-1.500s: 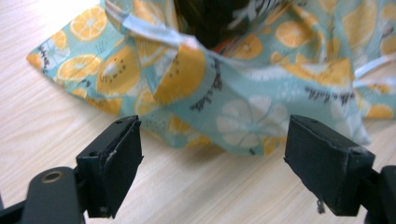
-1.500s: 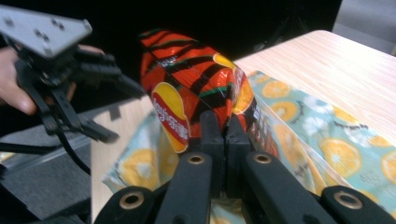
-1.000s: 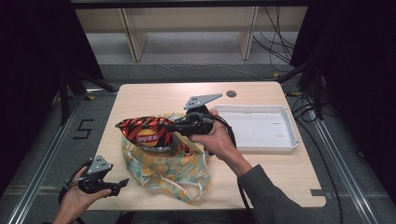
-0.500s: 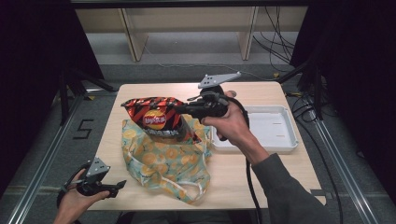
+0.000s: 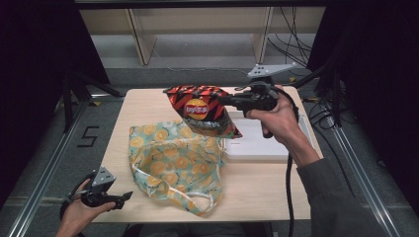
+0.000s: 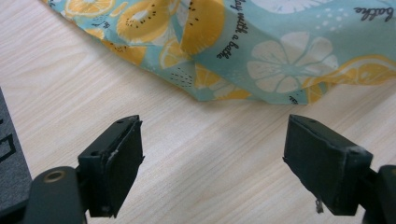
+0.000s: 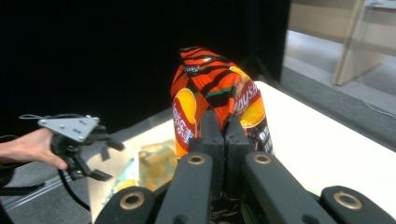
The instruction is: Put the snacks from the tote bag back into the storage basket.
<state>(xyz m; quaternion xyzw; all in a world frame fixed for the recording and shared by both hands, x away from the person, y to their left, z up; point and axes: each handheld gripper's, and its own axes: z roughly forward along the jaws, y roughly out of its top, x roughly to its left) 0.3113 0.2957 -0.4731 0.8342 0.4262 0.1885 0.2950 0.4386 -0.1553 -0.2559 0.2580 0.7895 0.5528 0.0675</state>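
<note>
A red and black striped chip bag (image 5: 202, 109) hangs in the air above the table, over the edge of the white tray. My right gripper (image 5: 225, 101) is shut on its side, and in the right gripper view the bag (image 7: 215, 93) rises beyond the closed jaws. A fruit-print cloth bag (image 5: 173, 163) lies crumpled on the table in front of it. My left gripper (image 5: 123, 197) rests at the table's front left corner, open, with nothing between its pads (image 6: 121, 158); the cloth bag's edge (image 6: 261, 51) lies just ahead of it.
A white tray (image 5: 262, 145) sits on the right side of the wooden table (image 5: 143, 106). A cable trails from the right gripper down along the forearm. Shelving legs stand behind the table, dark curtains at both sides.
My right gripper has lifted the chip bag out of the cloth bag and carried it up and to the right, over the tray's edge. The left gripper has stayed put.
</note>
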